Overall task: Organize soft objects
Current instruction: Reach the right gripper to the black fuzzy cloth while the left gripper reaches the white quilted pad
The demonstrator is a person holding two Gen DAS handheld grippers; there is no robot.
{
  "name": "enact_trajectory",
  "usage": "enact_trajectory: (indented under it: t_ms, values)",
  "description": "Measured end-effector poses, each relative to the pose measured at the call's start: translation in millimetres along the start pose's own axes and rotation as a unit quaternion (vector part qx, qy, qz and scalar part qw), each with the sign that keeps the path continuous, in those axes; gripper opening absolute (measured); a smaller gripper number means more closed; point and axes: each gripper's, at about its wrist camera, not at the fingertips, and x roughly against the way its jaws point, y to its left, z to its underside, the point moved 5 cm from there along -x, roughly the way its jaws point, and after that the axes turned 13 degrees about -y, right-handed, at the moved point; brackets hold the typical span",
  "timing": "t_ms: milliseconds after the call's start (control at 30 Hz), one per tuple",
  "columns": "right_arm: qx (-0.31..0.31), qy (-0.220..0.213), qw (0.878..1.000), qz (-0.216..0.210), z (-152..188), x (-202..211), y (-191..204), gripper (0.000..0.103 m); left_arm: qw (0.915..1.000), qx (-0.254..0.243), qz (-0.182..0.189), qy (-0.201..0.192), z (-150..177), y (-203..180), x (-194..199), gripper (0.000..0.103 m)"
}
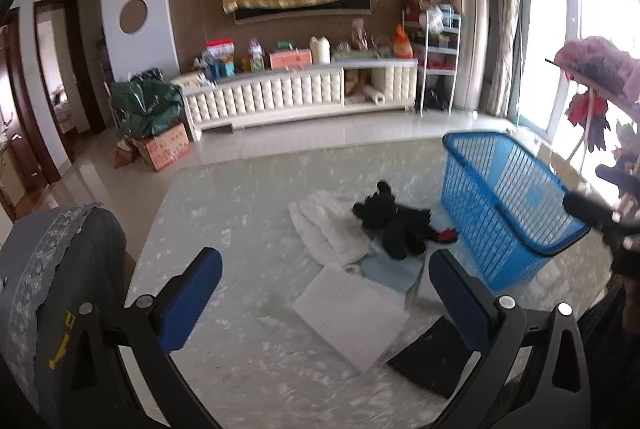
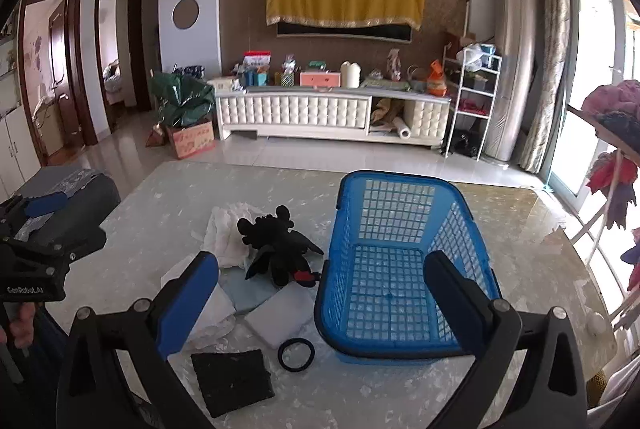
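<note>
right wrist view shows the right tongs spread wide with nothing between them, up above the worktop. left wrist view shows the left tongs spread wide too, with nothing in them. use the blue basket as the landmark. it stands on the worktop and has nothing inside. just to the left of the basket lies a black plush toy with a bit of red on it, very near the basket wall; i cannot tell if they touch. the toy lies partly on a white fluffy cloth, which is a little farther left of the basket. under the toy there is also a pale blue cloth. a flat white pad lies in front of that, near the basket's front left corner. a black ring sits just in front of the basket's front left corner. a black square sponge lies left of the ring, farther from the basket.
</note>
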Motion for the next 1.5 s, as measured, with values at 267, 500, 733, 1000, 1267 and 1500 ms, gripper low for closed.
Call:
enact_trajectory:
  t_ms: [267,500,733,1000,1267,1500]
  values:
    - [0.009,0.043,0.996,-0.072,-10.6,-43.0,27.3,0.103,0.9971,-0.001,0.022,0.073,4.0,31.4,-31.7,0.103]
    - [0.014,0.115,0.983,-0.14,14.2,-74.3,63.0,0.103,0.9896,-0.013,0.067,0.126,19.6,42.7,-59.1,0.103]
    - [0.027,0.195,0.964,-0.177,52.8,-92.0,79.8,0.103,0.9757,-0.068,0.112,0.176,45.8,41.3,-89.3,0.103]
    - [0.097,0.23,0.953,-0.173,84.0,-90.1,90.8,0.103,0.9582,-0.096,0.163,0.215,78.7,26.8,-117.3,0.103]
    - [0.13,0.238,0.938,-0.215,102.7,-82.1,109.4,0.102,0.9465,-0.127,0.195,0.223,96.5,9.8,-134.1,0.103]
    - [0.13,0.292,0.919,-0.23,135.1,-81.0,107.9,0.098,0.936,-0.14,0.202,0.251,116.6,8.0,-150.3,0.103]
